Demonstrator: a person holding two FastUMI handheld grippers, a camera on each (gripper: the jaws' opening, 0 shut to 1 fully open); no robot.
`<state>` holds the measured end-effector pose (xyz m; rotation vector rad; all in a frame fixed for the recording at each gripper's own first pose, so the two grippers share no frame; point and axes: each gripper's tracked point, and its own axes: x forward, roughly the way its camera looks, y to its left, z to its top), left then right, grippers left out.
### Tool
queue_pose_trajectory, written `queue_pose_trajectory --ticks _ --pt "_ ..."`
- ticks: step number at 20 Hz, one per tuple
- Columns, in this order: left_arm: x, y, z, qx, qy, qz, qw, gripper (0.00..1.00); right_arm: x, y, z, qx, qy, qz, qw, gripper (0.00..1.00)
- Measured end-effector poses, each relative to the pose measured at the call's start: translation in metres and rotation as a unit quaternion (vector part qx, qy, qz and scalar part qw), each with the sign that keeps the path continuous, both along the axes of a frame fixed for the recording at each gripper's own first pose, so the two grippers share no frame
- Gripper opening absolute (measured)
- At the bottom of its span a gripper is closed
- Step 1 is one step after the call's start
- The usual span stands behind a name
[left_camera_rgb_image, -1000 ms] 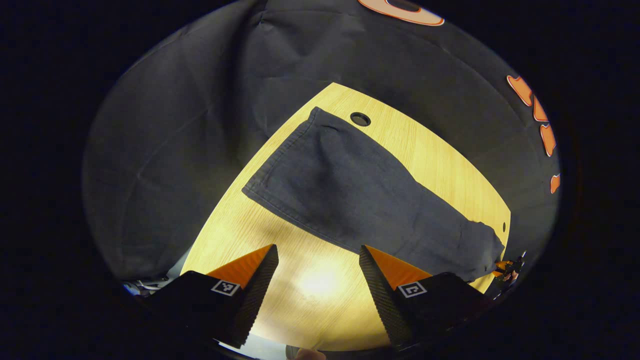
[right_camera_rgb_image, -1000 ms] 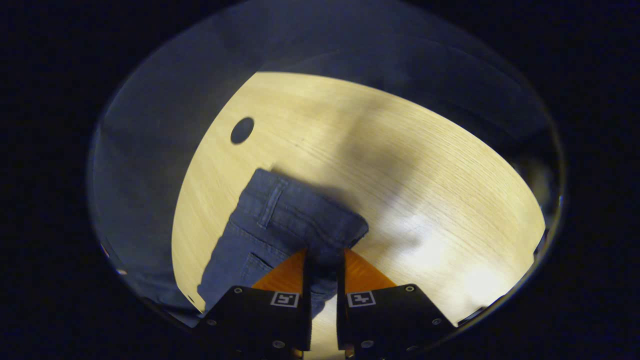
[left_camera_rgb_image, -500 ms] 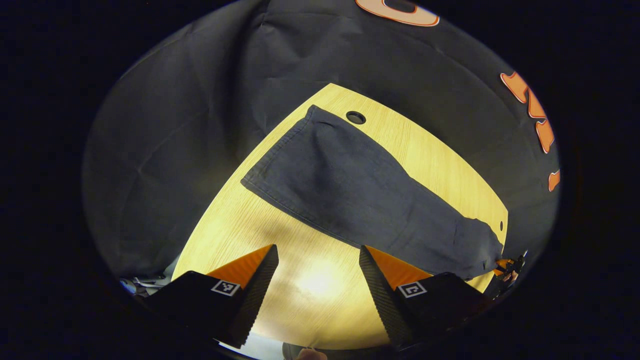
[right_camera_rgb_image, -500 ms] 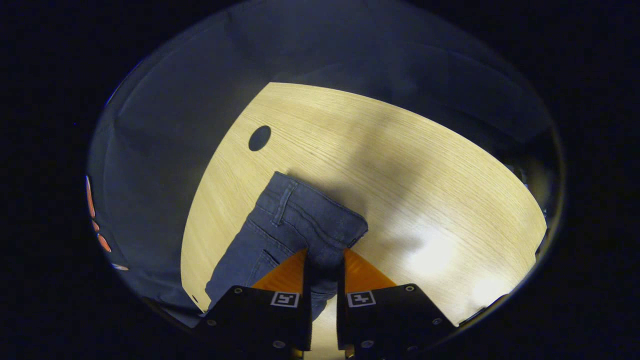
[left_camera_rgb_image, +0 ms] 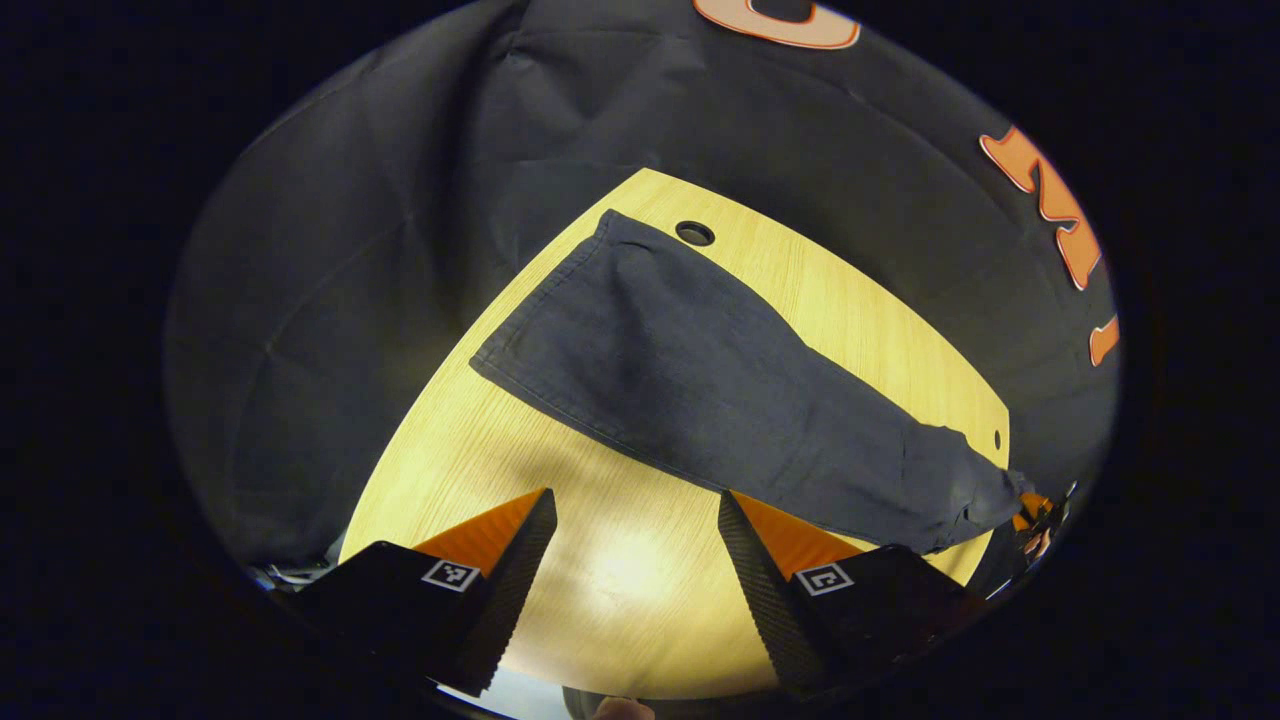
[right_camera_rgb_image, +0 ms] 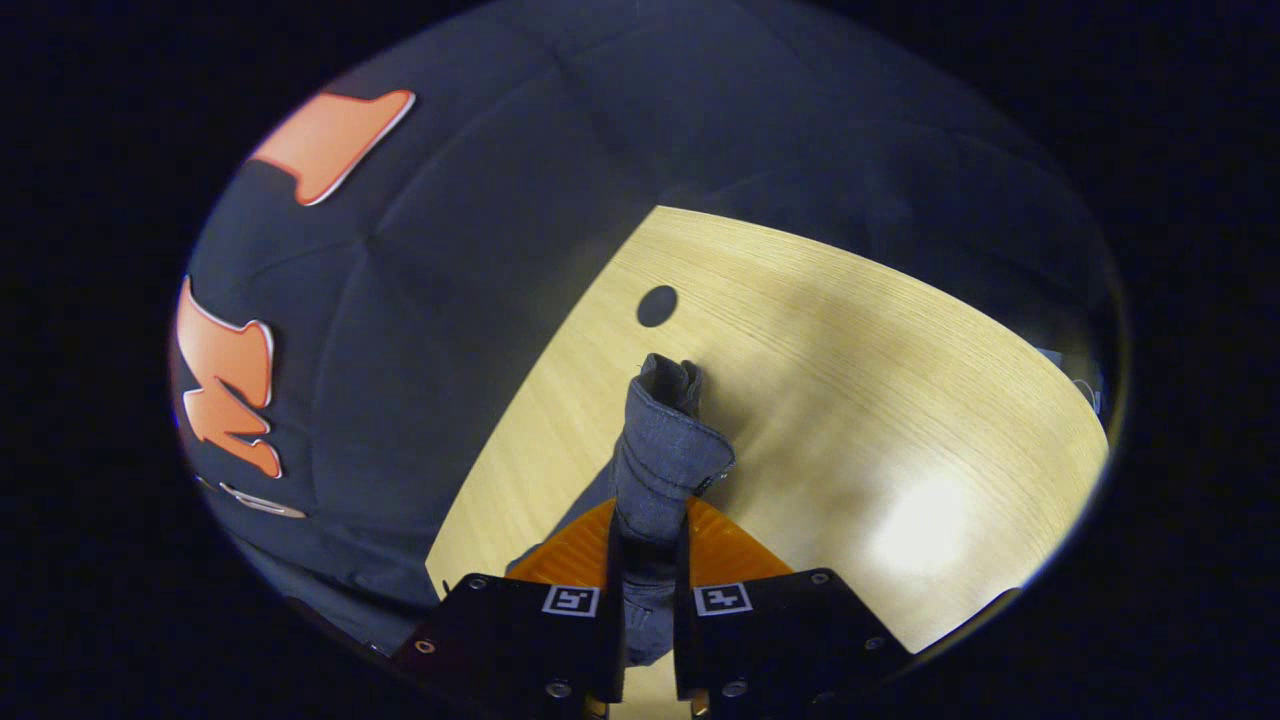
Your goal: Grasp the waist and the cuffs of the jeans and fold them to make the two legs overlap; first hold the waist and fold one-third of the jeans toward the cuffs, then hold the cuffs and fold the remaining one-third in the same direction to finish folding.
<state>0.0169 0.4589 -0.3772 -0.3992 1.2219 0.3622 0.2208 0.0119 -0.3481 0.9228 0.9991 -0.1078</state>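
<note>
Jeans (left_camera_rgb_image: 720, 400) lie spread along the wooden tabletop (left_camera_rgb_image: 600, 580), cuff end beside a round hole (left_camera_rgb_image: 694, 233) in the board. Left tongs (left_camera_rgb_image: 635, 545) stand released above bare wood just short of the jeans' near edge, nothing between the fingers. Right tongs (right_camera_rgb_image: 648, 540) are clenched on the bunched waist (right_camera_rgb_image: 665, 450), lifted off the tabletop (right_camera_rgb_image: 900, 400) near another hole (right_camera_rgb_image: 657, 305).

Bare worktop (left_camera_rgb_image: 620, 600) straight ahead of left gripper (left_camera_rgb_image: 635, 560), jeans (left_camera_rgb_image: 720, 400) blocking from 12 to 3 o'clock.
</note>
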Motion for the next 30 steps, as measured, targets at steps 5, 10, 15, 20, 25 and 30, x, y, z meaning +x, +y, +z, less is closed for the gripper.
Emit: queue_pose_trajectory --ticks 5,10,15,20,25,30 --pt "0.001 -0.002 -0.003 -0.015 -0.009 -0.035 0.999 0.99 -0.015 0.036 0.046 0.002 -0.040 0.011 0.999 0.20" --pt "0.003 0.004 0.000 -0.027 -0.010 -0.045 0.999 0.99 -0.026 0.083 0.080 -0.014 -0.072 0.046 0.996 0.20" --pt "0.005 0.006 0.004 -0.035 -0.018 -0.043 0.998 0.99 -0.034 0.135 0.103 -0.026 -0.092 0.085 0.992 0.20" --pt "0.006 0.011 0.006 -0.039 -0.015 -0.041 0.998 0.99 -0.040 0.206 0.115 -0.022 -0.105 0.134 0.985 0.20" --pt "0.007 0.011 0.007 -0.042 -0.015 -0.026 0.999 0.99 -0.043 0.262 0.108 -0.018 -0.097 0.159 0.982 0.20" --pt "0.007 0.010 0.004 -0.052 -0.010 -0.017 0.998 0.98 -0.051 0.297 0.097 -0.024 -0.087 0.172 0.981 0.20"
